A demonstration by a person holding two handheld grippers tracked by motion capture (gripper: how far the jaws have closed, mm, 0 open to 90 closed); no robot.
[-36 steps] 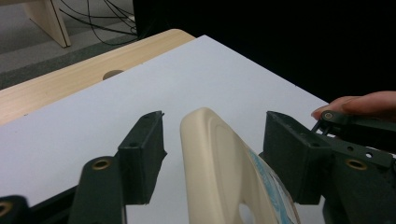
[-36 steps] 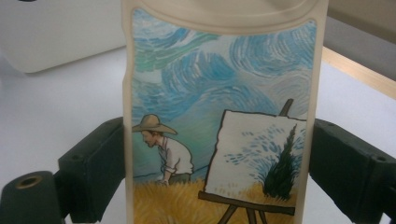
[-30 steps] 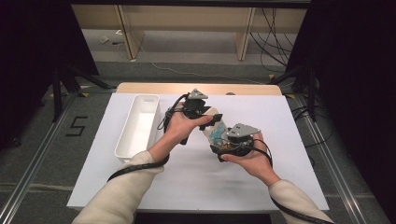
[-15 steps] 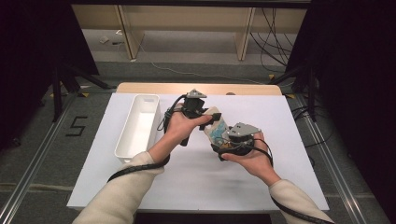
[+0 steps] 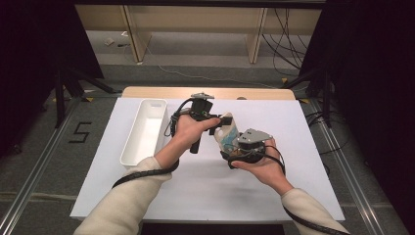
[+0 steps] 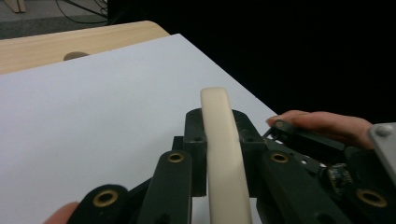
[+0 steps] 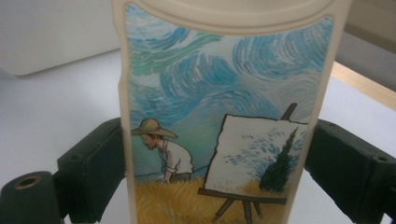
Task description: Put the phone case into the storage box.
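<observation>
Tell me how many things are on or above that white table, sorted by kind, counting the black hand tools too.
Black two-jaw grippers: 2, the left gripper and the right gripper
Cream case with a painted picture, clamped by both grippers: 1
White tray: 1
Total: 4

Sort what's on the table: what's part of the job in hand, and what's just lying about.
In the job:
- painted case, cream-edged, held off the table
- right gripper, shut across its wide faces
- left gripper, jaws just closed on its thin edge

Lying about:
- white tray, left on the table
</observation>
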